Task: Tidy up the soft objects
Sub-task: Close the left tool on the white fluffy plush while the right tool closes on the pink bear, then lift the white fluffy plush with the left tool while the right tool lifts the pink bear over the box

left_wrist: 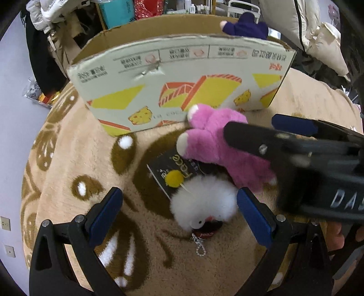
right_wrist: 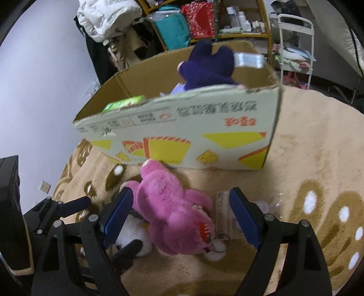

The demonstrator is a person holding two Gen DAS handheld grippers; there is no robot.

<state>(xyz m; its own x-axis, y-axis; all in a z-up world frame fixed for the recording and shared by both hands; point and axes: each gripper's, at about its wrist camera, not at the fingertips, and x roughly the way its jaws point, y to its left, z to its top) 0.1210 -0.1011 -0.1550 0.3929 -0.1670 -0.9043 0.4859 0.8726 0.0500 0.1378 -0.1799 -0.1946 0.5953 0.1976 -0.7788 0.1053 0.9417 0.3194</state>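
A pink plush toy (left_wrist: 218, 139) lies on the beige blanket in front of an open cardboard box (left_wrist: 182, 66). A white fluffy keychain toy (left_wrist: 202, 200) lies beside it on a black card. My left gripper (left_wrist: 179, 211) is open, its blue pads either side of the white toy. My right gripper (right_wrist: 179, 216) is open around the pink plush (right_wrist: 173, 216); it shows in the left wrist view (left_wrist: 270, 127) above the plush. A dark purple plush (right_wrist: 207, 66) sits in the box (right_wrist: 182, 127).
The blanket (right_wrist: 307, 159) has brown bear patterns. Behind the box are shelves with bags (right_wrist: 200, 20), a white jacket (right_wrist: 102, 20) and a white cart (right_wrist: 295, 45). A green packet (right_wrist: 125, 103) lies inside the box.
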